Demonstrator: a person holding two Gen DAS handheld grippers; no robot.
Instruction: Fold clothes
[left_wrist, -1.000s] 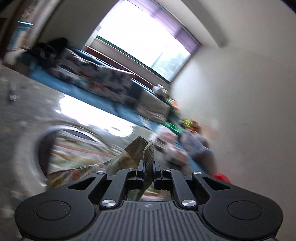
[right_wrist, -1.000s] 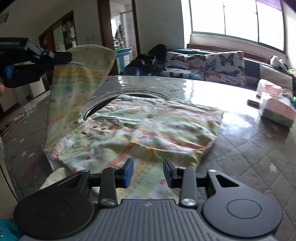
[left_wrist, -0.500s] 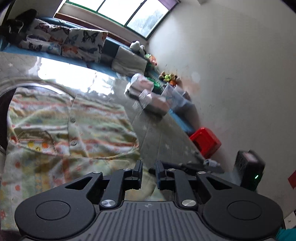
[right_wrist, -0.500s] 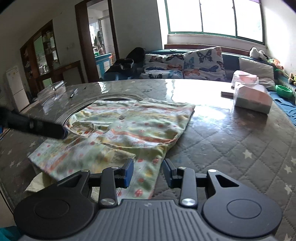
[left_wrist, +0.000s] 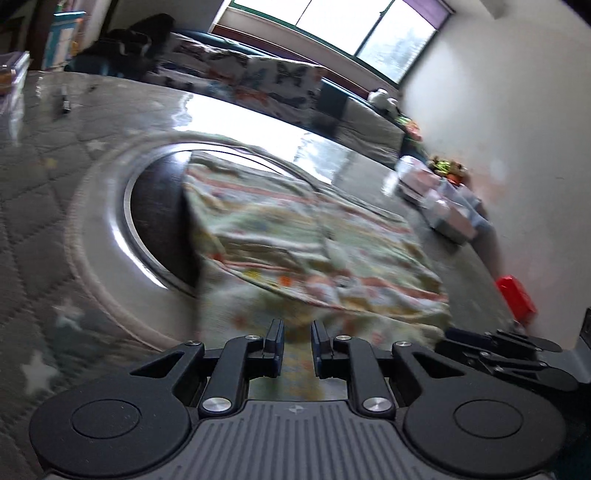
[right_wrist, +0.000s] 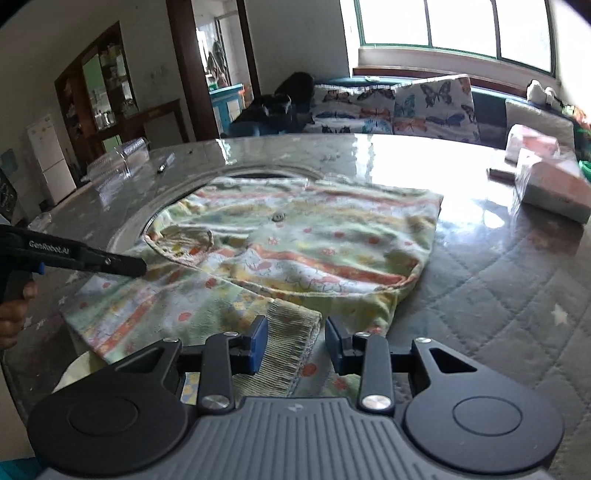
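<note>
A child's pastel garment (right_wrist: 295, 251), pale green with orange stripes and small printed figures, lies flat on a grey quilted table cover (right_wrist: 517, 295) sprinkled with white stars. It sits partly over a round recessed ring (left_wrist: 107, 229) in the tabletop, so its far edge bridges the dark opening. One sleeve appears to be folded across the body, its ribbed cuff (right_wrist: 288, 343) ending at the near edge, which suggests the fold is under way rather than finished.

The right gripper (right_wrist: 295, 345) hovers low over that near edge. Its blue-padded fingers stand well apart, with the ribbed cuff lying between them but not pinched. Placed like this, it looks ready either to press the cuff flat or to take hold of it for the next fold.

The left gripper (left_wrist: 297, 343) hangs over the garment's left side, close to the cloth. Its fingers are narrowly parted and hold nothing. From the right-hand camera it shows as a black beak (right_wrist: 92, 260) pointing at the neckline, with the person's left hand (right_wrist: 14, 310) behind it. The left camera's view is blurred, so finer detail there is uncertain.

Tissue boxes (right_wrist: 550, 184) rest at the table's far right, clear of the work. A butterfly-print sofa (right_wrist: 399, 107) sits beneath the windows.
</note>
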